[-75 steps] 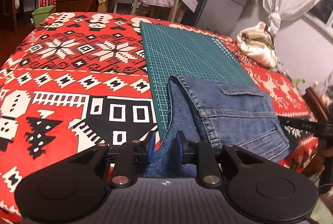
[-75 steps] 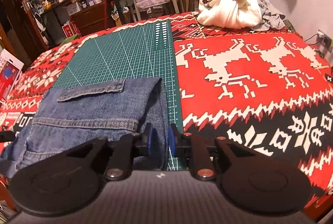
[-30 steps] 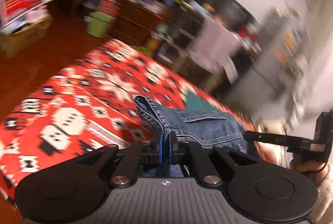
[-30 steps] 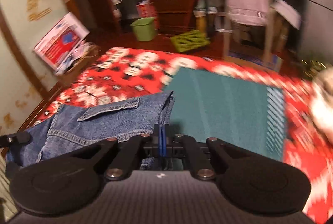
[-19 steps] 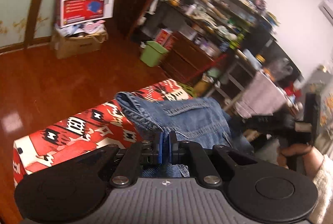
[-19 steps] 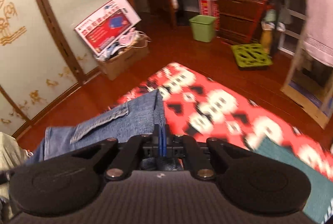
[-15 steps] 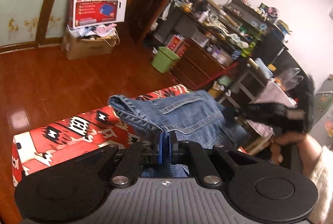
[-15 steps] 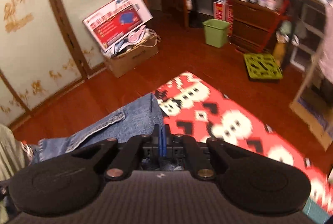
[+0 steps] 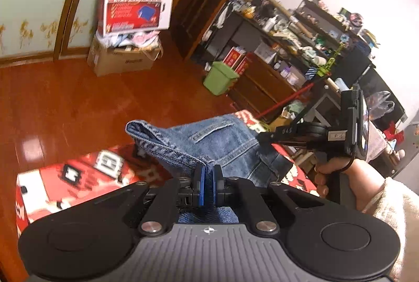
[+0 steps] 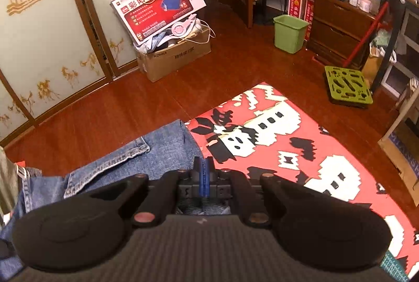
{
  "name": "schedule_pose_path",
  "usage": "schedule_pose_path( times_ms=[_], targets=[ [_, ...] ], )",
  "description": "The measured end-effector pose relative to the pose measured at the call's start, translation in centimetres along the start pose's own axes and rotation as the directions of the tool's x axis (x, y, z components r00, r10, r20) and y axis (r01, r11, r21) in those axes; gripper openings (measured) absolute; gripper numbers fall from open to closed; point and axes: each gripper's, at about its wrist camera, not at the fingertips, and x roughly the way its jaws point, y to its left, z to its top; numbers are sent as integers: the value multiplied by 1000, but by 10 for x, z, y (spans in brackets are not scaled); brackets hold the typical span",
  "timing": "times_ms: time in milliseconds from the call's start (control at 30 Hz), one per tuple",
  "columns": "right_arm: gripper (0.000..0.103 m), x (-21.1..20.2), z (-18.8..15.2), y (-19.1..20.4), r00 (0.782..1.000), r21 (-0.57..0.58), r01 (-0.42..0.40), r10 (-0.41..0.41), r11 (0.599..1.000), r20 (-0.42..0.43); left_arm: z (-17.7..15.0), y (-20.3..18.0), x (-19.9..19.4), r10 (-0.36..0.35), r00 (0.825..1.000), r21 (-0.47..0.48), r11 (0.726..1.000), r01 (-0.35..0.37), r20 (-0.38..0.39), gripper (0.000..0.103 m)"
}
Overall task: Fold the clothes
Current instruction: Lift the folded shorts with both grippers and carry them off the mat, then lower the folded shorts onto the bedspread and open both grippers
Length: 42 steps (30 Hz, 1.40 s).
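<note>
Both hand-held grippers, left (image 9: 207,178) and right (image 10: 203,177), are pinching the denim jeans (image 9: 217,143) tight. The jeans are hanging stretched between them above the red patterned counter (image 10: 275,135).

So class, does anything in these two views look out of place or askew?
Nothing looks damaged or spilled. The jeans hang pinched between the left tongs and right tongs, over the edge of the red patterned cloth, bunched, not flat.

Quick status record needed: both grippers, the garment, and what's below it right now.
left gripper: shut on blue denim jeans
right gripper: shut on the same jeans, opposite edge
garment: stretched between both grippers, held up off the surface
surface: red patterned tablecloth below
floor: glossy wooden floor beyond the table edge
</note>
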Motion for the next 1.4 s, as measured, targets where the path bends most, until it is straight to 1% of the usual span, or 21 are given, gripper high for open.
schedule_pose_path(
  times_ms=[100, 200, 267, 300, 367, 433, 533, 667, 700, 800, 933, 1000, 1033, 1100, 1133, 1167, 1233, 1300, 1400],
  targets=[
    [1, 9, -1, 3, 1000, -12, 19, -19, 1000, -13, -5, 9, 3, -6, 999, -32, 999, 5, -37, 6],
    [1, 18, -6, 1, 999, -11, 35, -35, 999, -23, -5, 13, 3, -6, 999, -20, 1000, 5, -39, 6],
    [2, 23, -11, 0, 999, -10, 49, -50, 999, -20, -6, 16, 4, -8, 998, -26, 1000, 7, -58, 6],
    [3, 25, -13, 0, 998, -13, 56, -56, 998, -14, -6, 18, 4, -9, 998, -29, 1000, 7, -68, 6],
    [8, 27, -16, 0, 997, -19, 73, -74, 997, -6, -10, 22, 4, -4, 995, -38, 999, 0, -104, 6],
    [10, 22, -18, 2, 995, -13, 103, -103, 995, 7, -13, 32, 5, -10, 990, -52, 999, 2, -142, 6],
    [11, 1, -23, 7, 991, -12, 131, -130, 991, 40, -12, 44, 4, -36, 985, -73, 997, 24, -168, 7],
    [14, -44, -42, 23, 989, -5, 125, -125, 992, 74, -9, 49, -10, -53, 986, -42, 998, 47, -158, 7],
    [21, -58, -50, 30, 990, -5, 122, -122, 992, 77, -8, 52, -14, -63, 985, -42, 997, 57, -159, 7],
    [21, -91, -83, 47, 990, 8, 107, -107, 994, 94, -8, 60, -26, -72, 983, -9, 997, 71, -169, 7],
    [21, -123, -136, 79, 987, 11, 117, -118, 993, 107, -11, 74, -35, -62, 981, 100, 992, 82, -185, 7],
    [21, -134, -162, 95, 986, 13, 120, -120, 993, 114, -15, 79, -34, -65, 976, 178, 979, 103, -206, 7],
    [21, -140, -175, 103, 986, 14, 121, -121, 993, 118, -18, 80, -34, -61, 976, 239, 965, 112, -209, 8],
    [22, -147, -198, 119, 987, 20, 109, -111, 994, 116, -24, 80, -34, -62, 974, 356, 924, 138, -218, 14],
    [23, -149, -208, 126, 989, 22, 98, -99, 995, 113, -26, 79, -33, -66, 973, 395, 906, 152, -222, 15],
    [24, -149, -217, 134, 990, 22, 93, -95, 995, 108, -29, 78, -32, -70, 971, 431, 887, 164, -227, 19],
    [25, -148, -233, 148, 992, 24, 84, -85, 996, 97, -30, 77, -29, -81, 968, 457, 870, 186, -240, 20],
    [25, -146, -246, 161, 993, 35, 72, -75, 997, 88, -32, 75, -26, -96, 961, 477, 853, 213, -258, 27],
    [25, -138, -258, 176, 994, 54, 67, -72, 996, 85, -36, 67, -17, -92, 955, 537, 810, 237, -283, 27]
  ],
)
